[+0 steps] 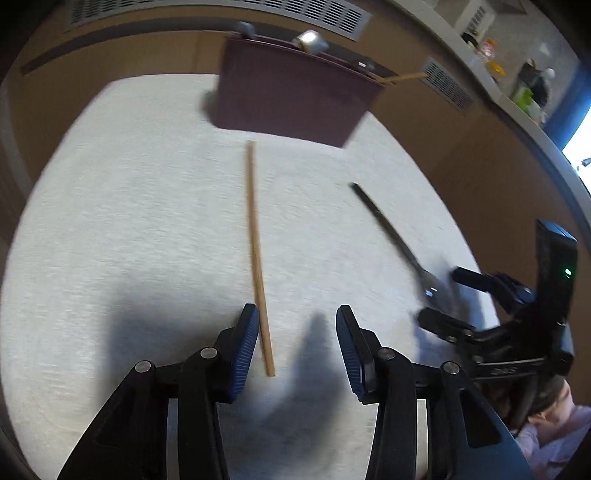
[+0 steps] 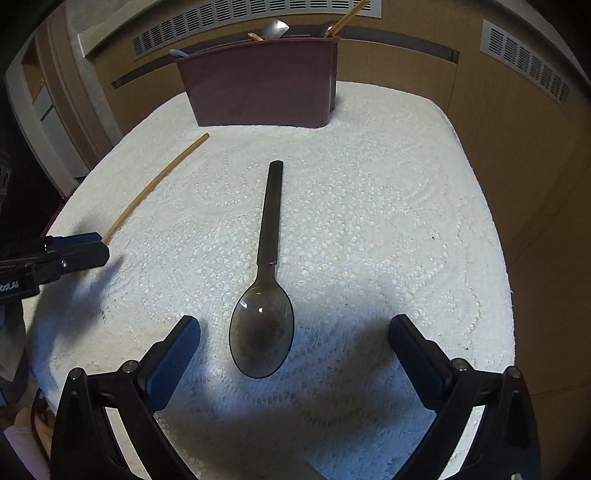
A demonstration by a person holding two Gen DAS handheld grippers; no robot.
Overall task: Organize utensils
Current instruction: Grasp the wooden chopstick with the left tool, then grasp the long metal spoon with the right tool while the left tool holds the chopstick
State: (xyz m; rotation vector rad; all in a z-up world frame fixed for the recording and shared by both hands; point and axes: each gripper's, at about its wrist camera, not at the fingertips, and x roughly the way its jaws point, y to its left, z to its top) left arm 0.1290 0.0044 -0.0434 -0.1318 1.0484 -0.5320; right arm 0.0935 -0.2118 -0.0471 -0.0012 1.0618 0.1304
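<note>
A wooden chopstick (image 1: 258, 254) lies on the white cloth, its near end between the open fingers of my left gripper (image 1: 297, 334), close to the left pad. It also shows in the right wrist view (image 2: 155, 186). A dark translucent plastic spoon (image 2: 266, 280) lies bowl toward me, just ahead of my open right gripper (image 2: 293, 345); it shows blurred in the left wrist view (image 1: 399, 245). A maroon utensil holder (image 2: 258, 85) stands at the far edge with several utensils in it; it also shows in the left wrist view (image 1: 291, 96).
The white textured cloth (image 2: 388, 221) covers a small table. Wooden panels with vent grilles (image 2: 236, 14) stand behind it. The right gripper (image 1: 447, 299) appears in the left wrist view, the left gripper (image 2: 74, 253) in the right wrist view.
</note>
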